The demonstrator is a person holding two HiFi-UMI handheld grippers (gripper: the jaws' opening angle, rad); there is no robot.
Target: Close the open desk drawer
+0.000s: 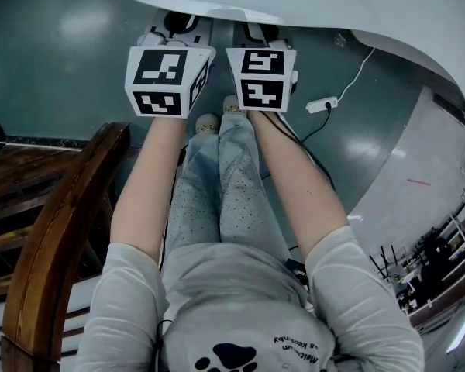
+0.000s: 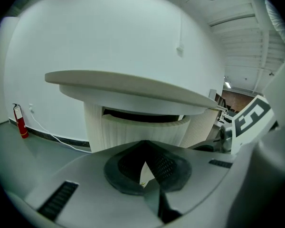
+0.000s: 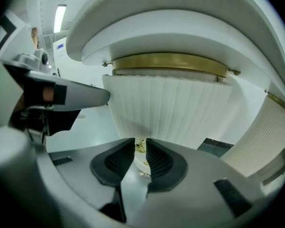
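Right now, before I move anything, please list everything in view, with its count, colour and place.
desk: one, white, round top, ahead of both tongs
drawer: one, white ribbed front, standing out under the desk top
brass knob: one, gold, on the drawer front
chair: one, brown wood, at the person's left
power strip: one, white with cable, on the floor, right
fire extinguisher: one, red, by the wall
left tongs: one, grey, tips together, empty
right tongs: one, grey, narrowly apart, knob between the tips
forearms: two, bare, behind the tongs
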